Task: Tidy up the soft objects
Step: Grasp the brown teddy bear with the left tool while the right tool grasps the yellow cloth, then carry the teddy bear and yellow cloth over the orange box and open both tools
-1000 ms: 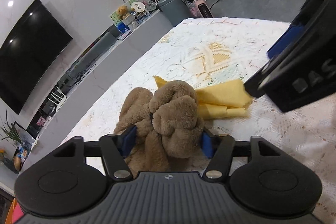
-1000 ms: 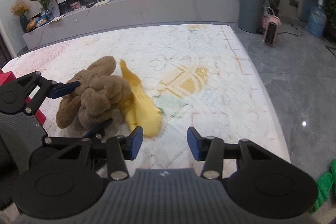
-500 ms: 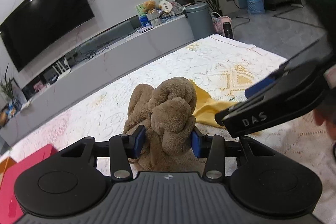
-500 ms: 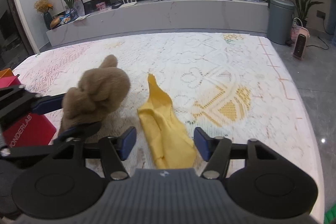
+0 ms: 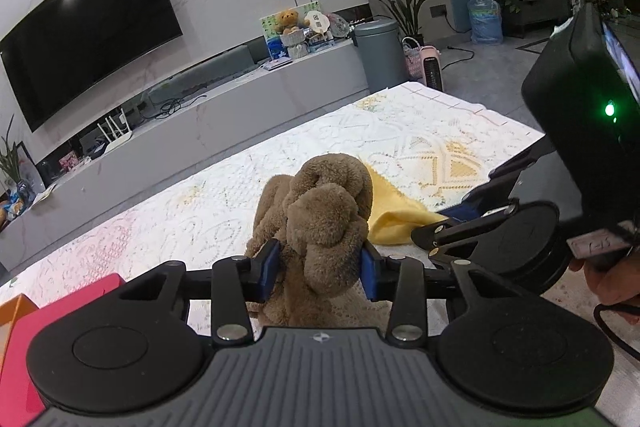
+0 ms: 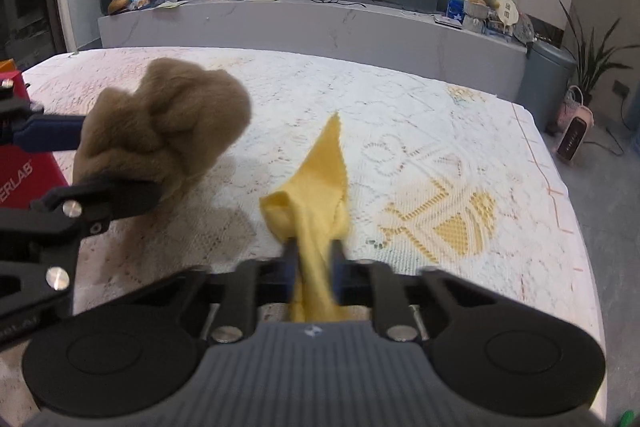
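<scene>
Above the lace-covered table [image 6: 460, 155], both grippers clamp bunched middles: left gripper [image 5: 318, 269] on squashy brown plush [image 5: 324, 215], right gripper [image 6: 314, 259] on limp yellow cloth [image 6: 320, 187].

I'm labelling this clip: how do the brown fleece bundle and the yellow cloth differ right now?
The brown fleece bundle is thick, fuzzy and bunched into a rounded wad; the yellow cloth is thin, smooth and drawn into a long pointed strip. The bundle sits in the left gripper, whose jaws stand fairly wide around it; the cloth sits in the right gripper, whose jaws are nearly together. Both are soft fabric, each clamped over the lace tablecloth.
</scene>
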{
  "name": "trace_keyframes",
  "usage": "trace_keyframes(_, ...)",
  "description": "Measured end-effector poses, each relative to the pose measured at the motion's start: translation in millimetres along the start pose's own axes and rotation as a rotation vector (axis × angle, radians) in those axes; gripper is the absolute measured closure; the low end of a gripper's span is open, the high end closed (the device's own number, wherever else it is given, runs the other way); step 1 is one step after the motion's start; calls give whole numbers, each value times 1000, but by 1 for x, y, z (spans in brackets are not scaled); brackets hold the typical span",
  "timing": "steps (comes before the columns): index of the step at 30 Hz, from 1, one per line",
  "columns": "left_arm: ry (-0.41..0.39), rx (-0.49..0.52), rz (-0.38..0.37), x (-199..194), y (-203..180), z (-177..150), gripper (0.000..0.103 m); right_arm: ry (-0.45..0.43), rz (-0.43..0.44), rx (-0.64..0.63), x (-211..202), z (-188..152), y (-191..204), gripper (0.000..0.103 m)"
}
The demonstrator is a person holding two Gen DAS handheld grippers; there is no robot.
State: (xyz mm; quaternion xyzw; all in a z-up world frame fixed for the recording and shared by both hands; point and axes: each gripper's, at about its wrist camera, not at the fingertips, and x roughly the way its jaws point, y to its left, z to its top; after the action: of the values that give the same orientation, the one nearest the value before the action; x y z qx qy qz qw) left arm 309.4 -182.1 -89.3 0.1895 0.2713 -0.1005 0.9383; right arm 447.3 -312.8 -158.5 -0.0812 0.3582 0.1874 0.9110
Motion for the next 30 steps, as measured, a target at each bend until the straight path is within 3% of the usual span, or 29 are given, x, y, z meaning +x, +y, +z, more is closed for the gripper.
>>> trace_keyframes(10,-27,-16,-50,-25,1,7,68,-25,22,55,-39,5,5,99)
trace_keyframes(11,-31,-19,-58,-30,1,7,70,-29,25,58,-47,5,7,99)
trace_keyframes(12,-34,-22,-63,-35,2,8,82,-30,18,58,-53,6,9,99)
trace_keyframes(30,-63,-175,-166,-152,36,-18,83,-47,5,229,-191,-20,69,99)
